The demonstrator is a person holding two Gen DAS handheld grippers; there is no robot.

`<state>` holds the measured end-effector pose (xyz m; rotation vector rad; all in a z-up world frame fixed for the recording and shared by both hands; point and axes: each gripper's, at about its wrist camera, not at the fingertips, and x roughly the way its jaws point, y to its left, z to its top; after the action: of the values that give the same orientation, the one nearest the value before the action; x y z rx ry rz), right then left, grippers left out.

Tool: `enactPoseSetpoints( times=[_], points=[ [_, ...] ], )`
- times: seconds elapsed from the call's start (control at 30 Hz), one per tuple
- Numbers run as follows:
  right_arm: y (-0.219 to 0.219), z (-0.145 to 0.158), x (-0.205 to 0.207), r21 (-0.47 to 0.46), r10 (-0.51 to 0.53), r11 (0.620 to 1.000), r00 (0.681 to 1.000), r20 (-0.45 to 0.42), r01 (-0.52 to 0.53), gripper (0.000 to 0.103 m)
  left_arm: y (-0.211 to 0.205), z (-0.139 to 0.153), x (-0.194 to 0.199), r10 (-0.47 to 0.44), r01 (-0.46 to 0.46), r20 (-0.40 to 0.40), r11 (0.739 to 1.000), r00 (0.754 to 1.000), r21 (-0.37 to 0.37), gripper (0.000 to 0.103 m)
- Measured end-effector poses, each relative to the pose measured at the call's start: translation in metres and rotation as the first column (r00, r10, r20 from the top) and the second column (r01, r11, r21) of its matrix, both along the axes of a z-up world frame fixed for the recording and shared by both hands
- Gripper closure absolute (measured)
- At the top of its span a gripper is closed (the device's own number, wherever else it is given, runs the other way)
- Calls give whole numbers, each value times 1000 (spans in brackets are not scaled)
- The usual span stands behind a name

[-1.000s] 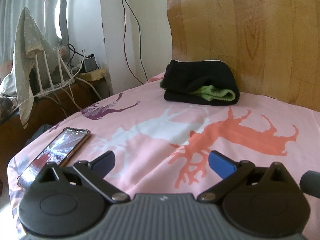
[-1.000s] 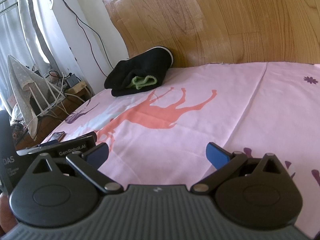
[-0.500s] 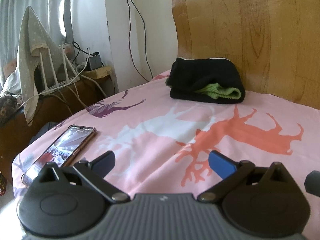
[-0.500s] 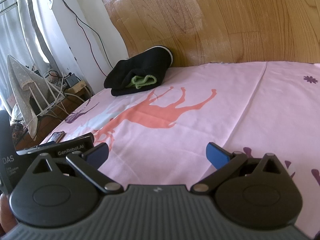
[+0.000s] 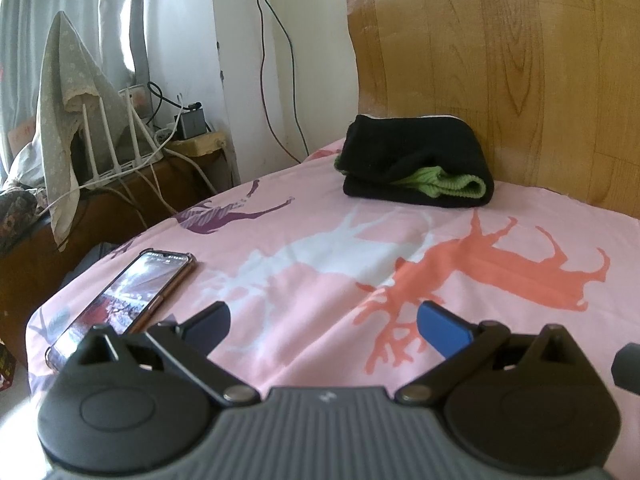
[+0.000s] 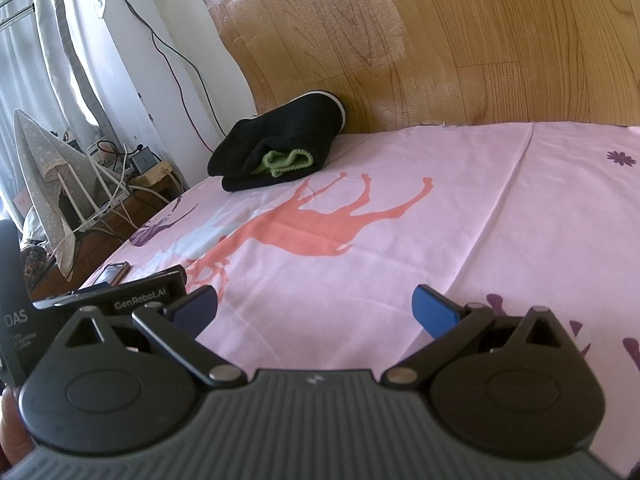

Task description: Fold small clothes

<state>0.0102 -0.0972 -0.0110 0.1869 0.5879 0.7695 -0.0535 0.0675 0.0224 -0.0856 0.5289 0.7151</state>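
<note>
Drifting right, the left wrist view now shows more of the phone; the right view has barely shifted.

Left wrist view: left gripper (image 5: 322,320) spread wide and empty over the pink sheet (image 5: 320,248), phone (image 5: 124,292) beside it, folded black garment (image 5: 416,160) far off against the headboard (image 5: 520,60). Right wrist view: right gripper (image 6: 316,308) equally wide, empty; garment (image 6: 280,148) well apart. The fold looks finished, so best keep both grippers clear of it.
</note>
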Motion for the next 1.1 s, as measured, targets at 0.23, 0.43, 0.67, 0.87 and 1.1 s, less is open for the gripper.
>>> enactPoseSetpoints(
  times=[0.23, 0.43, 0.67, 0.87, 1.1],
  points=[
    [0, 0, 0, 0, 0, 1000, 1000, 0, 0, 0, 0, -1, 1, 3, -3, -6, 1000, 1000, -3, 0],
    [0, 0, 0, 0, 0, 1000, 1000, -1, 0, 0, 1, -1, 1, 1, -1, -11, 1000, 1000, 2, 0],
    [0, 0, -1, -1, -1, 1000, 1000, -1, 1, 0, 1, -2, 2, 5, -5, -17, 1000, 1000, 6, 0],
    [0, 0, -1, -1, -1, 1000, 1000, -2, 1, 0, 1, -2, 2, 8, -8, -21, 1000, 1000, 7, 0],
    [1, 0, -1, -1, -2, 1000, 1000, -2, 2, 0, 2, -2, 2, 9, -9, -20, 1000, 1000, 8, 0]
  ],
)
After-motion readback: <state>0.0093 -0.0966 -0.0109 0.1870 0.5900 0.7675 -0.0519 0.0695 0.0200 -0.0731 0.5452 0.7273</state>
